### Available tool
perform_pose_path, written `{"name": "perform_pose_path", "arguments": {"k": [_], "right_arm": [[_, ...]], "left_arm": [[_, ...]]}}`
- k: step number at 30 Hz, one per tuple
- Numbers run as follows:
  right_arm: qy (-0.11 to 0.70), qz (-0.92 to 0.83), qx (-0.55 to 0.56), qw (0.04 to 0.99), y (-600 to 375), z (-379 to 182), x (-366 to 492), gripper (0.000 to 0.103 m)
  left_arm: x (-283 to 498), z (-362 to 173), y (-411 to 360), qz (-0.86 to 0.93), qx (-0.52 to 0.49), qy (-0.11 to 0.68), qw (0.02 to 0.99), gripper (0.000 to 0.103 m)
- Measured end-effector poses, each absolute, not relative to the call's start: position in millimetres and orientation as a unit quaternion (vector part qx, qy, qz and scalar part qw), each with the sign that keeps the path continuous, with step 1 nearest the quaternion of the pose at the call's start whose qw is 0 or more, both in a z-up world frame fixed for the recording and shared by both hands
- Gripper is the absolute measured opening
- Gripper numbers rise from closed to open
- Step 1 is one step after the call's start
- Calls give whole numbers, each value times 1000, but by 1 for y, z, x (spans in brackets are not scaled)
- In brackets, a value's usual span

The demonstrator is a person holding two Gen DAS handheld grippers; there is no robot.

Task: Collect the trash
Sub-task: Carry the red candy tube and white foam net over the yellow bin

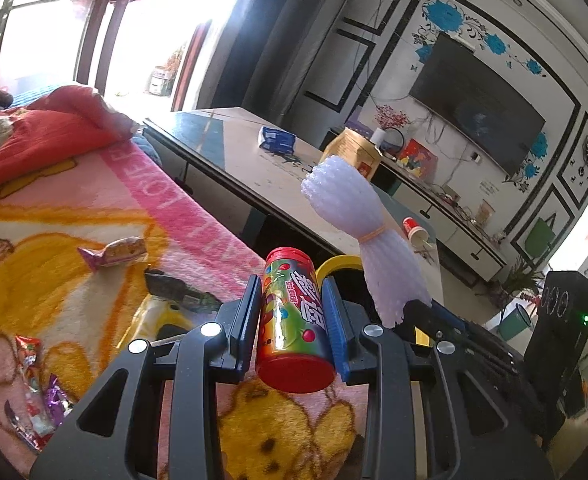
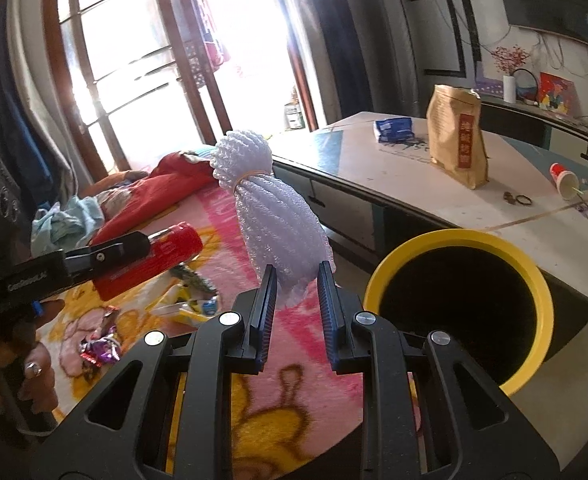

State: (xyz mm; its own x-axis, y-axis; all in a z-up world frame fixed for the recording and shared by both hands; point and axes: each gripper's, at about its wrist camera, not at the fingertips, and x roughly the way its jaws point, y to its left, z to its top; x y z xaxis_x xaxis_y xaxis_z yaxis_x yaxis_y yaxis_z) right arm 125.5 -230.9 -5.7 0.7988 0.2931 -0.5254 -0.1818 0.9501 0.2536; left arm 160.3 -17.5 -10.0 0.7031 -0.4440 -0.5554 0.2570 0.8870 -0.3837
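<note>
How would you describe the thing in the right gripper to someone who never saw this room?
Find the yellow-rimmed bin beside the pink blanket. Just left of it, the right gripper holds a white foam-net bundle. Only it has a yellow rubber band around it.

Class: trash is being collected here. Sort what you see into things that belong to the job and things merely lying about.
Part of the job:
- candy tube, held in left tongs
- white foam netting bundle, held in right tongs
- yellow-rimmed bin
- sweet wrappers on the blanket

Lying about:
- brown paper bag
- television
- red quilt
</note>
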Motion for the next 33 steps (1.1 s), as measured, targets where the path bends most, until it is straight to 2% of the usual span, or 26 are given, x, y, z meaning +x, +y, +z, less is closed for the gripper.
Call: {"name": "perform_pose_path", "arguments": {"k": [33], "right_arm": [[313,-14,131,940,-334,-21,127,16]], "left_arm": [[186,-17,-101,-269,-94,344,895,30]]}}
